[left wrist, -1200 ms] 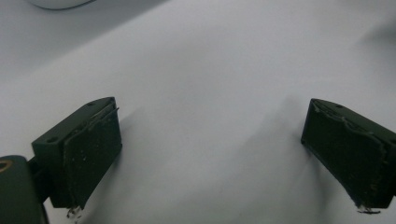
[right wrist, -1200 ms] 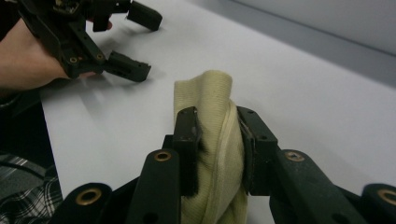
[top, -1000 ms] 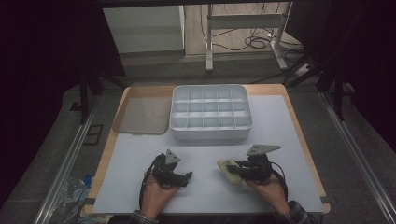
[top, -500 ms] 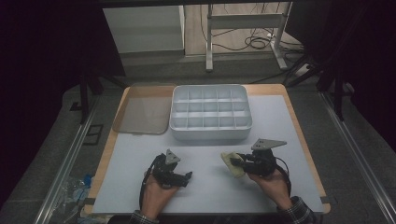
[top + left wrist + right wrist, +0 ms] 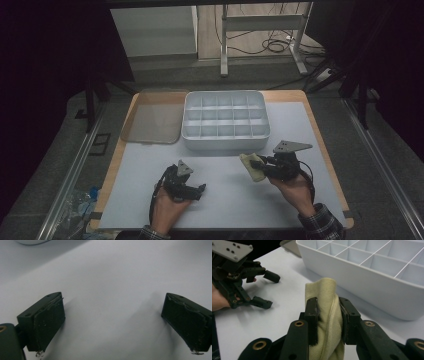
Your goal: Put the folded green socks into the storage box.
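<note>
A pale yellow cloth (image 5: 327, 315) is bunched upright between the jaws of my right gripper (image 5: 329, 312), which is shut on it. In the high view the right gripper (image 5: 256, 165) holds the cloth (image 5: 251, 169) just in front of the white compartment tray (image 5: 225, 142), near its front right corner. My left gripper (image 5: 201, 190) rests low on the white mat at the front left, jaws wide apart with nothing between them. Its fingers (image 5: 47, 322) hover over bare mat. The right gripper view also catches the left gripper (image 5: 265, 291) at the far left.
The white tray has several empty compartments (image 5: 372, 255). A translucent lid (image 5: 152, 123) lies flat to the tray's left. The white mat (image 5: 220, 200) covers a wooden table with its edge (image 5: 330, 160) at the right. Dark floor and a metal stand lie beyond.
The right gripper, with the cloth in it, has lifted slightly and shifted toward the tray's front. The left gripper has stayed put.
</note>
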